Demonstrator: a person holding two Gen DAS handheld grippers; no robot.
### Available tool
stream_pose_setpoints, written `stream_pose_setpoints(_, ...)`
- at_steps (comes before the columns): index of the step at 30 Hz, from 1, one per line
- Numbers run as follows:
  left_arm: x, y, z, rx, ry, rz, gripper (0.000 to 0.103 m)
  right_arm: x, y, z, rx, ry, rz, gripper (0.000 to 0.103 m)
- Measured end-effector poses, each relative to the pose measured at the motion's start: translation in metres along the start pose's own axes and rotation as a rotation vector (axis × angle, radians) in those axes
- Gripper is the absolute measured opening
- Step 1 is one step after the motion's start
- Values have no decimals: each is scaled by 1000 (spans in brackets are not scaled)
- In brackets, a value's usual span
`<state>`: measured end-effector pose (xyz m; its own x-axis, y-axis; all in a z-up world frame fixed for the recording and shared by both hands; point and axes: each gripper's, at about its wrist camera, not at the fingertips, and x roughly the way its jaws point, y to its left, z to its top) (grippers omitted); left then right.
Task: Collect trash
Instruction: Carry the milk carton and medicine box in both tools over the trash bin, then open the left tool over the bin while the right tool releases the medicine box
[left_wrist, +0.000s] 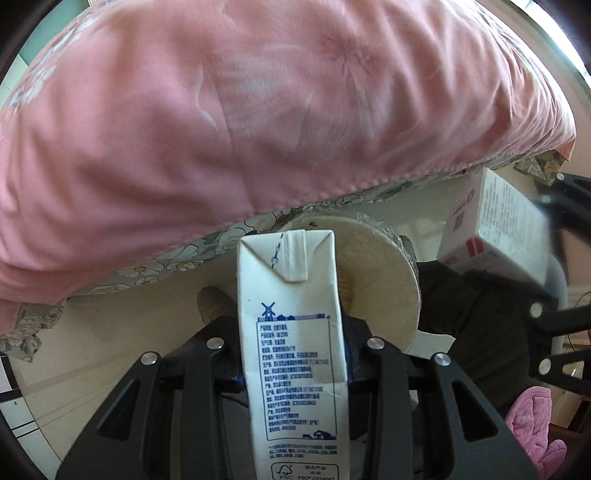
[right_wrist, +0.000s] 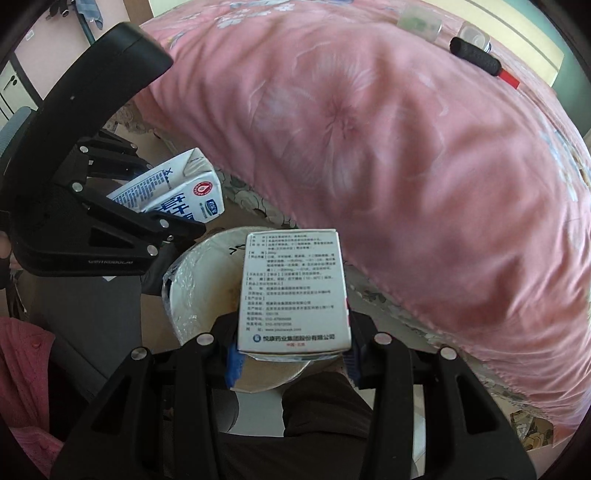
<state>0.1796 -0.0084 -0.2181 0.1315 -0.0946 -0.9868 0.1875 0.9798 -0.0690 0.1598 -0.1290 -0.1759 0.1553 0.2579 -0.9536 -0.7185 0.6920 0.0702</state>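
My left gripper (left_wrist: 293, 373) is shut on a white milk carton (left_wrist: 295, 350) with blue print, held upright over a round white paper bucket (left_wrist: 380, 291). My right gripper (right_wrist: 291, 356) is shut on a white medicine box (right_wrist: 293, 291), held above the same bucket (right_wrist: 199, 291). In the right wrist view the left gripper (right_wrist: 173, 225) and its milk carton (right_wrist: 177, 188) show at the left. In the left wrist view the right gripper (left_wrist: 550, 266) and its medicine box (left_wrist: 495, 229) show at the right.
A bed with a pink quilt (left_wrist: 258, 122) fills the space behind, also in the right wrist view (right_wrist: 406, 166); its floral sheet (left_wrist: 166, 266) hangs at the edge. A black-handled tool (right_wrist: 480, 59) and a clear container (right_wrist: 419, 20) lie on the quilt. Pink cloth (left_wrist: 535, 428) is at lower right.
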Motion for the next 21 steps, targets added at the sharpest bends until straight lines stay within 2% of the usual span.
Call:
stream_pose_setpoints(10,66,7,-21,-94,94,-66,38,71,19,-22,34,156,68,44)
stream_pose_setpoints(14,90,10,-17,-138,137,-66,38,97,18,-32,100,218,106,44)
stream_pose_setpoints(21,129,15,-12,-215,166,-93,38,136,28,-44,180,303,118,44)
